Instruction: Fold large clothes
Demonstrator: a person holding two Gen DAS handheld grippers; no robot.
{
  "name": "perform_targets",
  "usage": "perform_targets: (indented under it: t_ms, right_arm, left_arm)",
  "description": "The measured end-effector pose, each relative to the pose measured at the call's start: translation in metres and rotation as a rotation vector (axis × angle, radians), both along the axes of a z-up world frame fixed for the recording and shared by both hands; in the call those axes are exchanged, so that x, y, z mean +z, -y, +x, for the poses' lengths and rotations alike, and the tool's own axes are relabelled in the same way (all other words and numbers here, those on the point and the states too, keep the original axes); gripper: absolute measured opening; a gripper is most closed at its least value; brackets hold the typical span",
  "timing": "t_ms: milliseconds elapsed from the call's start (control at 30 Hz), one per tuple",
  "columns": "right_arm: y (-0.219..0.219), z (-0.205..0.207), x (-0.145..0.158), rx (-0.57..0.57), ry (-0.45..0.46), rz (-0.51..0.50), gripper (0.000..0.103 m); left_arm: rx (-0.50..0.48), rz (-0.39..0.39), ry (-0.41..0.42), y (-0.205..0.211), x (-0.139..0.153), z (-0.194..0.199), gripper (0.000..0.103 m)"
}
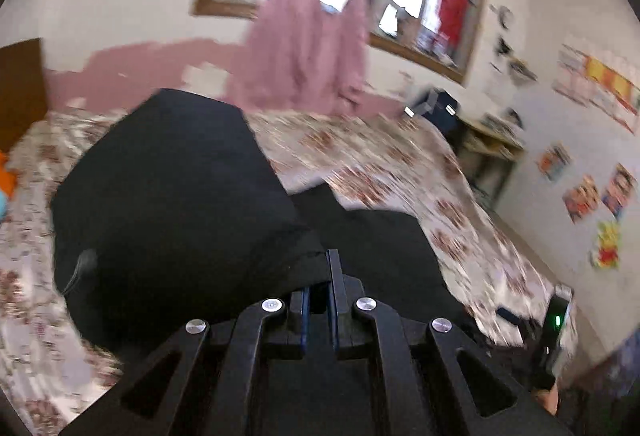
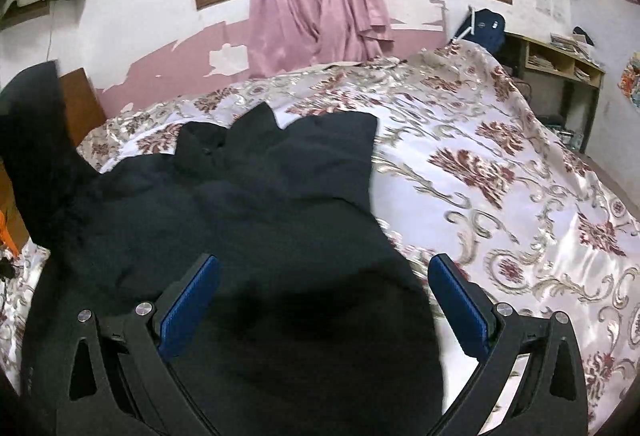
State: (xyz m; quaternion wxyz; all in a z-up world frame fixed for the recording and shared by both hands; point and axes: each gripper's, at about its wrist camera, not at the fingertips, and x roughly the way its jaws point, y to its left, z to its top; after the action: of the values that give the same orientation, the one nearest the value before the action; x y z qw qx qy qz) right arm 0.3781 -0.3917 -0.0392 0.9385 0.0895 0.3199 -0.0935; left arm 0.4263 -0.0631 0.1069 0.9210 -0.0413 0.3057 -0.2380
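The left gripper [image 1: 320, 284] is clamped on a fold of the black garment [image 2: 256, 195], which hangs lifted ahead of it and to its left. The right gripper [image 2: 324, 300] stands wide apart with nothing held (cloth lies beneath and between its pads [image 2: 188, 304]), the garment's length running away from it across the bed [image 2: 500, 175]. The left is the hand nearer a fold. No writing is legible; the wall posters [image 1: 592, 191] are blurred.
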Motion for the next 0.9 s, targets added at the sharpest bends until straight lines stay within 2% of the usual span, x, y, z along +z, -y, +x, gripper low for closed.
perform_targets:
  t_ms: [133, 200, 267, 333, 367, 400, 467, 600, 733, 833, 900]
  right_arm:
    - [0.010, -0.001, -0.011, -0.015, -0.044, -0.030, 0.102]
    - [0.010, -0.001, -0.021, -0.008, -0.087, -0.052, 0.102]
    - [0.010, 0.001, -0.031, 0.003, -0.121, -0.054, 0.102]
    - [0.008, 0.001, -0.035, 0.007, -0.134, -0.060, 0.102]
    - [0.007, 0.001, -0.036, 0.009, -0.138, -0.064, 0.102]
    - [0.006, 0.000, -0.037, 0.012, -0.142, -0.070, 0.102]
    - [0.001, 0.001, -0.037, 0.024, -0.148, -0.085, 0.102]
    - [-0.012, -0.001, -0.036, 0.058, -0.160, -0.108, 0.102]
    - [-0.028, -0.007, -0.028, 0.098, -0.138, -0.121, 0.102]
    - [-0.051, -0.014, -0.016, 0.141, -0.082, -0.181, 0.102]
    - [-0.073, -0.021, -0.008, 0.212, -0.027, -0.193, 0.102]
  left_arm:
    - [-0.076, -0.015, -0.134, 0.024, -0.038, 0.004, 0.008]
    - [-0.094, -0.015, -0.244, 0.031, -0.060, 0.010, 0.008]
    - [-0.114, -0.005, -0.321, 0.032, -0.079, 0.010, 0.013]
    - [-0.145, -0.021, -0.392, 0.034, -0.097, 0.005, 0.038]
    - [-0.155, -0.033, -0.415, 0.034, -0.104, 0.003, 0.069]
    - [-0.168, -0.064, -0.445, 0.032, -0.113, -0.004, 0.090]
    - [-0.155, -0.087, -0.449, 0.022, -0.122, -0.016, 0.091]
    - [-0.145, -0.074, -0.468, 0.011, -0.134, -0.029, 0.091]
    - [-0.117, -0.160, -0.474, -0.015, -0.135, -0.042, 0.091]
    - [-0.015, -0.251, -0.472, -0.049, -0.128, -0.053, 0.091]
    - [0.110, -0.251, -0.471, -0.078, -0.123, -0.058, 0.092]
